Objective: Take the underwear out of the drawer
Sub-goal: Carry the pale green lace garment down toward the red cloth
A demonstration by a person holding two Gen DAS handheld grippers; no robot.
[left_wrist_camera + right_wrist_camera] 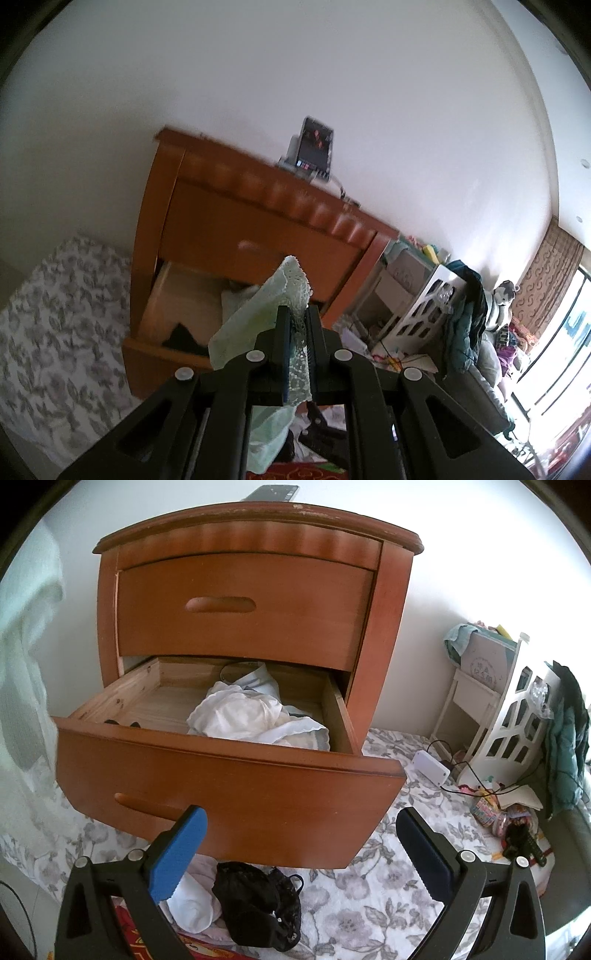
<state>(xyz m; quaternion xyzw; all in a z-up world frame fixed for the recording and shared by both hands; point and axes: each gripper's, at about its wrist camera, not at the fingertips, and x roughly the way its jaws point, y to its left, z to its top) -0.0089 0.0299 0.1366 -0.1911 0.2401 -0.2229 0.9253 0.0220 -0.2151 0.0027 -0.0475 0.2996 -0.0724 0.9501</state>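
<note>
My left gripper (297, 314) is shut on pale green lace underwear (258, 314), which hangs from its jaws in front of the wooden nightstand (236, 218). The same green cloth (29, 627) shows blurred at the left edge of the right wrist view. The lower drawer (229, 786) stands pulled out, with white and light blue underwear (255, 716) piled inside and a dark item (122, 723) at its front left. My right gripper (301, 834) is open in front of the drawer face with nothing between its fingers. Black lace underwear (258, 901) and a white garment (192, 904) lie on the floral sheet below.
The upper drawer (243, 605) is closed. A phone on a stand (314, 147) sits on the nightstand top. To the right are a white rack (517, 716) with teal clothing (565, 738), a white box (430, 766), cables and small clutter on the floral sheet (388, 886).
</note>
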